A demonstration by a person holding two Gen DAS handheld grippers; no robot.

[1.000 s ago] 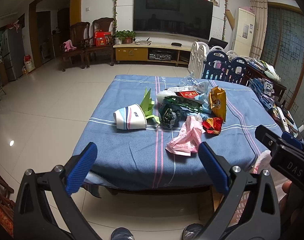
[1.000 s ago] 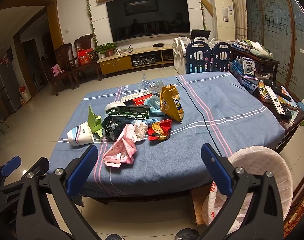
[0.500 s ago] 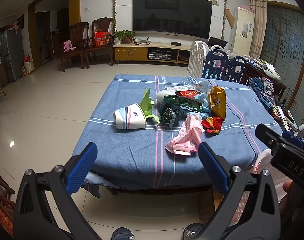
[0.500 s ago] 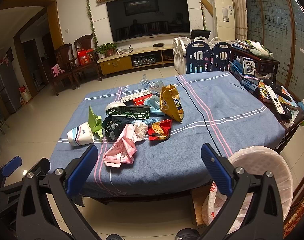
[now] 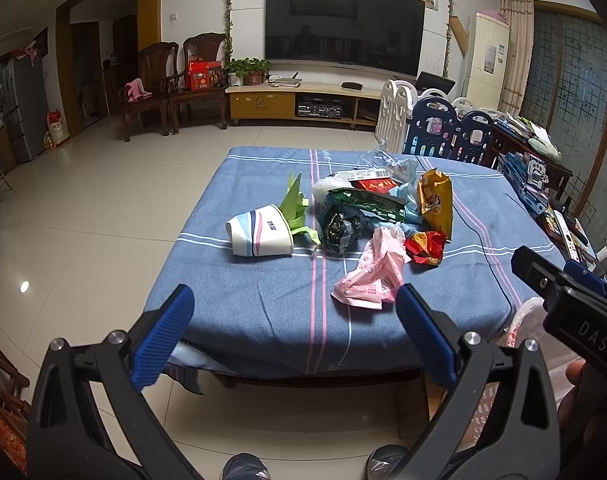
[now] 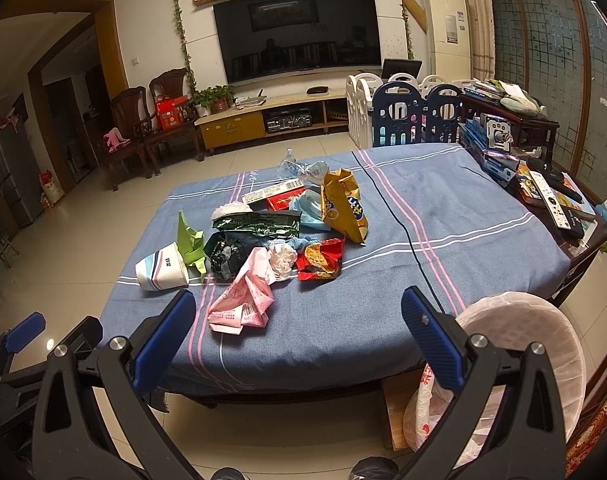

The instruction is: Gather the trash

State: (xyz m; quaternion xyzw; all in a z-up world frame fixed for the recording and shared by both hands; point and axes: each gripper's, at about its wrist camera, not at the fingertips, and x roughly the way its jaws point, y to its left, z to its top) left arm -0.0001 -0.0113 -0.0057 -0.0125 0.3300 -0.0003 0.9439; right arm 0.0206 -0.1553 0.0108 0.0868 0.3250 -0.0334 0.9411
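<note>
A heap of trash lies mid-table on a blue striped cloth (image 5: 263,304): a paper cup (image 5: 259,232) on its side, green folded paper (image 5: 295,208), a dark green wrapper (image 5: 363,202), a pink plastic bag (image 5: 371,276), a red wrapper (image 5: 425,246) and a yellow snack bag (image 5: 437,200). The same heap shows in the right wrist view, with the cup (image 6: 161,270), pink bag (image 6: 243,296) and yellow bag (image 6: 343,206). My left gripper (image 5: 293,336) is open and empty, short of the table's near edge. My right gripper (image 6: 297,340) is open and empty beside it.
A bin lined with a white bag (image 6: 519,344) stands on the floor at the table's near right corner. A side table (image 6: 559,208) with remotes and boxes is at the right. A playpen fence (image 6: 403,116), chairs (image 5: 159,80) and a TV unit (image 5: 303,100) stand behind.
</note>
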